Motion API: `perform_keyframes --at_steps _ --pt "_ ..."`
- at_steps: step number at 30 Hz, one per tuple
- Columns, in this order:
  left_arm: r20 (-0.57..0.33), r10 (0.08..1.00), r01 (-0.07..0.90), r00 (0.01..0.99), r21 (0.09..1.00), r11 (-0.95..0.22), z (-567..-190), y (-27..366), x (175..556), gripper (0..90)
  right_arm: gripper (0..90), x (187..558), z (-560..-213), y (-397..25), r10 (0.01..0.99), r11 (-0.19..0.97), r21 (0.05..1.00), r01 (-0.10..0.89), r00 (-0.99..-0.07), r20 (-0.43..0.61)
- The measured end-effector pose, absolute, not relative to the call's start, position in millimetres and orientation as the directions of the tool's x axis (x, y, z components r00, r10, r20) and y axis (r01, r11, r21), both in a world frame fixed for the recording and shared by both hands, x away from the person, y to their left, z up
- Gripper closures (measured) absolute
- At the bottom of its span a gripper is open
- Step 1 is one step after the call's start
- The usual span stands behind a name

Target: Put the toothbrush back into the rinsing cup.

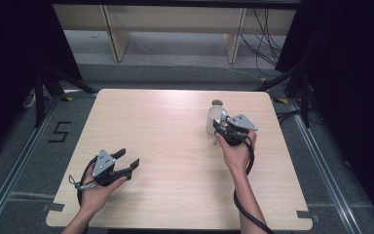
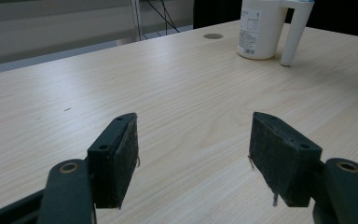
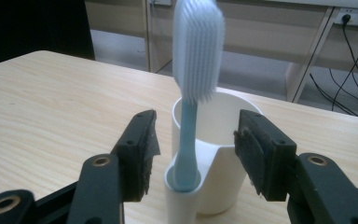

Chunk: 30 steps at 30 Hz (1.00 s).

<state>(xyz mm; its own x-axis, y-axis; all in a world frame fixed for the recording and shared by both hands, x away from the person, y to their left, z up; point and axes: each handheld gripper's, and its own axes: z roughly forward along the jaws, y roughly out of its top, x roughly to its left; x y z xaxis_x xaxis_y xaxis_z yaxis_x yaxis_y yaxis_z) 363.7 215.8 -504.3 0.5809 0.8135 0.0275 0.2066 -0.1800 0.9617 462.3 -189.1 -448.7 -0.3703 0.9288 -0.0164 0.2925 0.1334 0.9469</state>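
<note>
A white cup (image 1: pixel 214 120) stands on the right half of the table; its side tube holds a light-blue toothbrush (image 3: pixel 192 70) upright, bristle head on top. In the right gripper view the cup (image 3: pixel 219 158) sits just beyond the jaws. My right gripper (image 3: pixel 196 149) is open, its pads on either side of the brush's stem without touching it. Seen from above, that right gripper (image 1: pixel 224 127) is right against the cup. My left gripper (image 1: pixel 126 159) rests open at the front left, nothing between its jaws. The cup (image 2: pixel 260 28) appears far off in the left gripper view.
The light wooden table (image 1: pixel 175 161) has a small round grey mark (image 1: pixel 217 102) behind the cup. Beyond the far edge are wooden furniture legs (image 1: pixel 116 34) and cables (image 1: pixel 265 44) on the floor. Dark stands flank both sides.
</note>
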Motion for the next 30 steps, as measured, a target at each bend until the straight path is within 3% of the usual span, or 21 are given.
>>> perform_keyframes --at_steps 8,30 --pt "0.023 0.815 0.211 0.579 0.962 -0.176 -504 216 364 32.4 41.8 456 -453 -194 0.925 0.129 0.939 0.318 -0.381 0.001" --pt "0.03 0.807 0.193 0.59 0.965 -0.178 -506 215 366 32.4 38.7 426 -454 -228 0.913 0.172 0.906 0.386 -0.407 0.0"
